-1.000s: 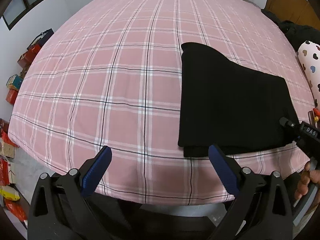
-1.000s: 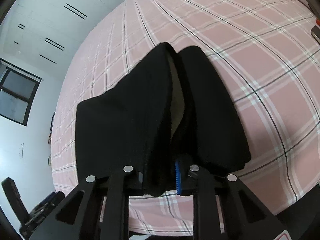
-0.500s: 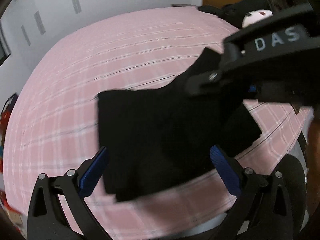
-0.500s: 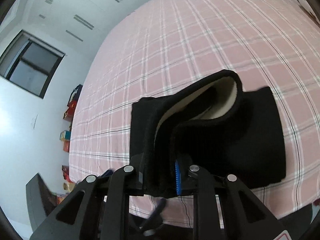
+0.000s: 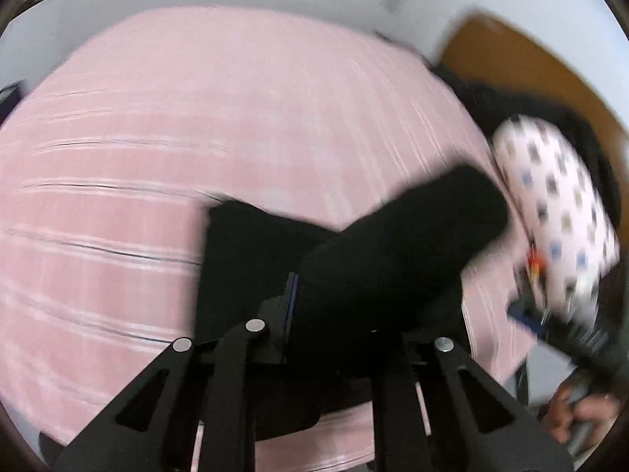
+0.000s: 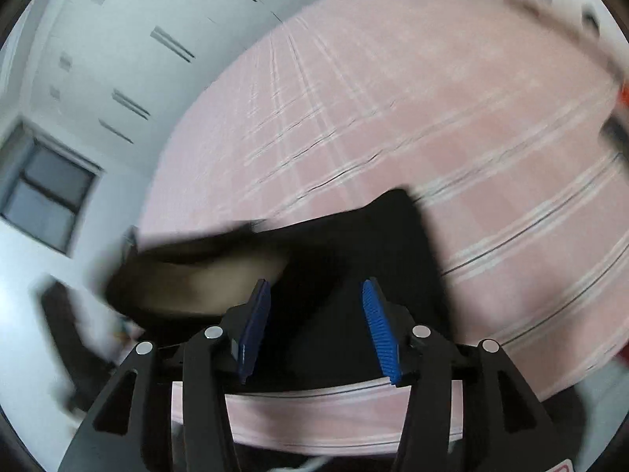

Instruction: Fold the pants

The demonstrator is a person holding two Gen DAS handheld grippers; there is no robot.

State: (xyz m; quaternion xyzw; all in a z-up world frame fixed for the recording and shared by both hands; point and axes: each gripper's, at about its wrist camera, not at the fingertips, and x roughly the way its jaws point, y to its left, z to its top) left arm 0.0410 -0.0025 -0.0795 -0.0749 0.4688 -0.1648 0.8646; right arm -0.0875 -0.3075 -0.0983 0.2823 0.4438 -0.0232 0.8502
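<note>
The black pants (image 5: 251,259) lie folded near the front edge of the pink plaid bed (image 5: 157,126). My left gripper (image 5: 338,306) is shut on a thick raised fold of the pants (image 5: 412,228), which lifts toward the right. In the right wrist view the pants (image 6: 373,244) lie under my right gripper (image 6: 318,326), which is open with blue pads (image 6: 377,326) spread over the cloth. The raised fold's pale lining (image 6: 204,279) shows at left. Both views are motion-blurred.
A white pillow with coloured spots (image 5: 550,204) lies at the bed's right side, with dark clothing (image 5: 511,102) and a wooden headboard (image 5: 530,63) behind it. White wardrobe doors (image 6: 157,47) and a window (image 6: 43,192) stand beyond the bed.
My right gripper has opened and let go of the pants fold. My left gripper, open before, has moved right and shut on the fold.
</note>
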